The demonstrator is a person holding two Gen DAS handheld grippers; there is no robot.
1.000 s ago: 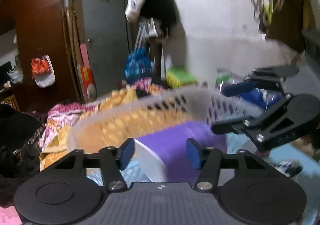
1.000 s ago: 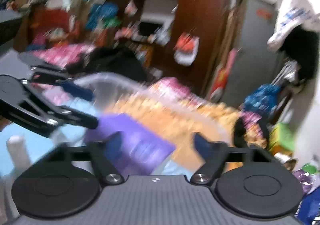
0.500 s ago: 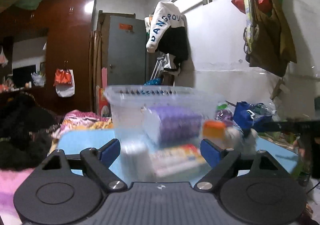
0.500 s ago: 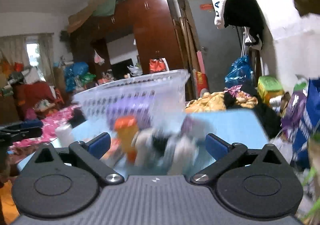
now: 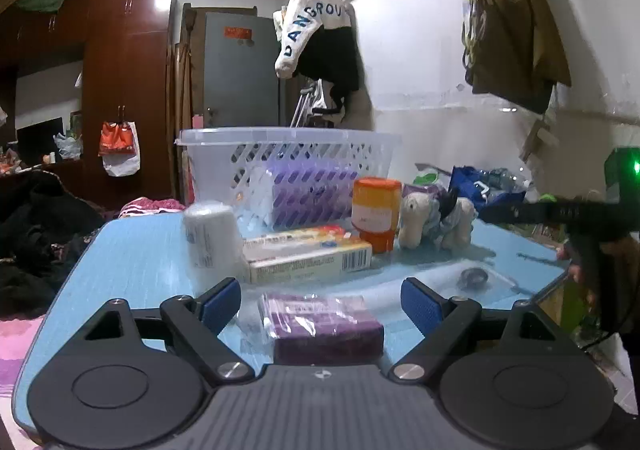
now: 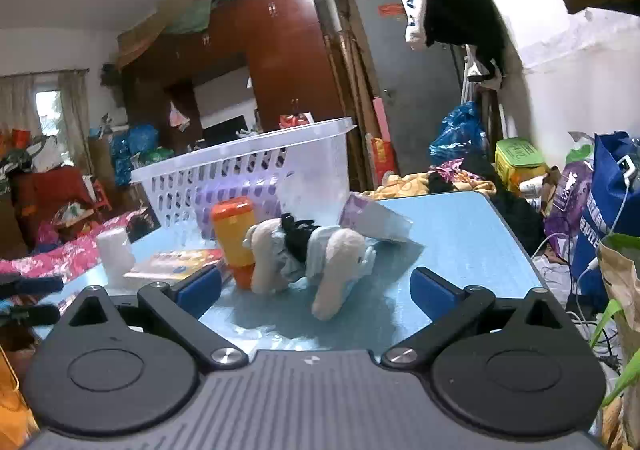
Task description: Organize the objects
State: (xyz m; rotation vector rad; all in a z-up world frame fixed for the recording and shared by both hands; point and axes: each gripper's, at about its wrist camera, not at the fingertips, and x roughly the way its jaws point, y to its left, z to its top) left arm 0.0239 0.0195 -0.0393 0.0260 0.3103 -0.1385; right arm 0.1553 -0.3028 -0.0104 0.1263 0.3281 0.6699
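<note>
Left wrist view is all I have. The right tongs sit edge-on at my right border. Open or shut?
Observer: Open. The right wrist camera shows the right tongs spread wide and gripping nothing.
Operator: What's in front of them?
Observer: The plush toy on the blue table. Its near leg reaches in between the fingertips, but neither pad touches it.
Operator: Anything behind the toy?
Observer: A purple-and-white pack lies on the table there, next to the end wall of the basket.
</note>
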